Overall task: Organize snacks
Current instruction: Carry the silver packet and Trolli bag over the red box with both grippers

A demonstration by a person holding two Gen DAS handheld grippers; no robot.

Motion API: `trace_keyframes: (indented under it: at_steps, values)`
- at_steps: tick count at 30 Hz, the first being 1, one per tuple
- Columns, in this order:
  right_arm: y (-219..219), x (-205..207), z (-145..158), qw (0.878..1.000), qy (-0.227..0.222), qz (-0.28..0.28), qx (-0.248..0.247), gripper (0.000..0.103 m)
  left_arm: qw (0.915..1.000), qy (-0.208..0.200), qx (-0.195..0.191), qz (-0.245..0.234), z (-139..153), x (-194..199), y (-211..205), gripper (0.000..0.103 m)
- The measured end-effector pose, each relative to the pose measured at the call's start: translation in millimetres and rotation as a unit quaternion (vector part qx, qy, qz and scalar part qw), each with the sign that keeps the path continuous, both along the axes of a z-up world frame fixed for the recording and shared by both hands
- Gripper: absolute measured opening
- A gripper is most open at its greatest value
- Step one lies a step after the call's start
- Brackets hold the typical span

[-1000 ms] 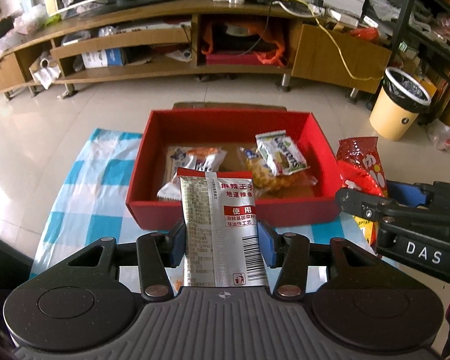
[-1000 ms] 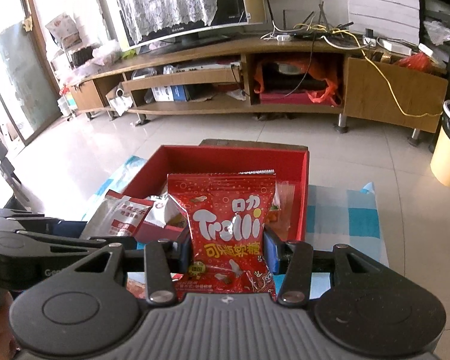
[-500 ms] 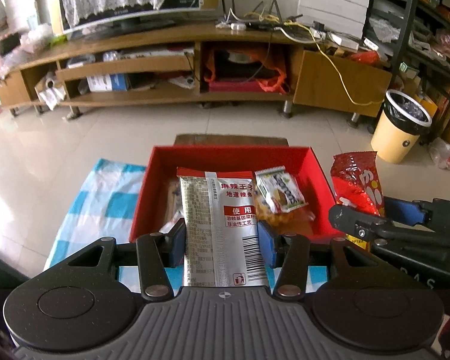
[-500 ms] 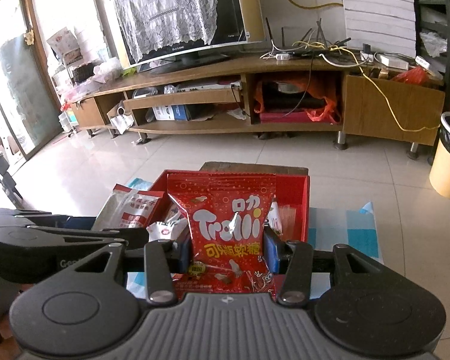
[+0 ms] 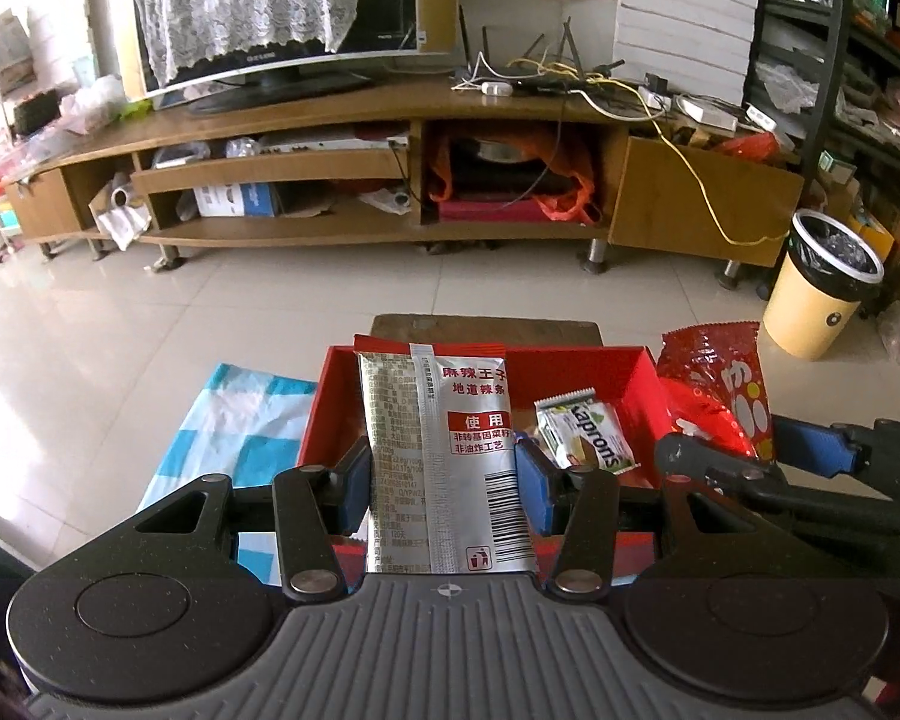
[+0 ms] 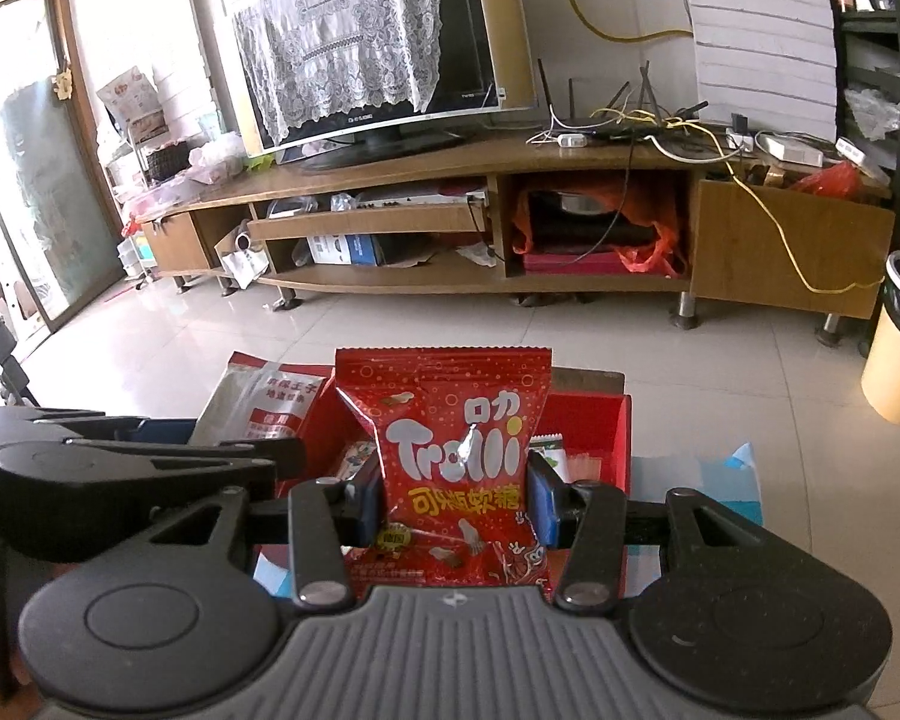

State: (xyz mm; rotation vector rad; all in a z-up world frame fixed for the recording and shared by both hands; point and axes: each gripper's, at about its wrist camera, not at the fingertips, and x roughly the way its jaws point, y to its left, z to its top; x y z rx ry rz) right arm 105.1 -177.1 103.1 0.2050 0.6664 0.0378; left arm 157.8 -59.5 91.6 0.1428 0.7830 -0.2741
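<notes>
Two grippers, one snack packet each

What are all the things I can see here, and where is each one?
silver spicy-strip packet: 1, silver and red, in left gripper
Trolli gummy bag: 1, red, in right gripper
snack box: 1, red, on checked cloth
wafer packet: 1, white-green, inside the box
checked cloth: 1, blue-white, under the box
TV stand: 1, wooden, by far wall
television: 1, black, lace-draped, on the stand
bin: 1, yellow, far right
left gripper: 1, black, blue pads
right gripper: 1, black, blue pads
</notes>
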Motion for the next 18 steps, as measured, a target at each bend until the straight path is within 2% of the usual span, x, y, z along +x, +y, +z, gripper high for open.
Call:
trace_keyframes:
  at_steps: [18]
  values:
    - [-1.4, 16.8, -2.5, 1.0, -0.001, -0.007, 0.003, 0.043, 1.0, -0.002, -0.002, 0.007, -1.8, 16.9, -1.9, 0.057]
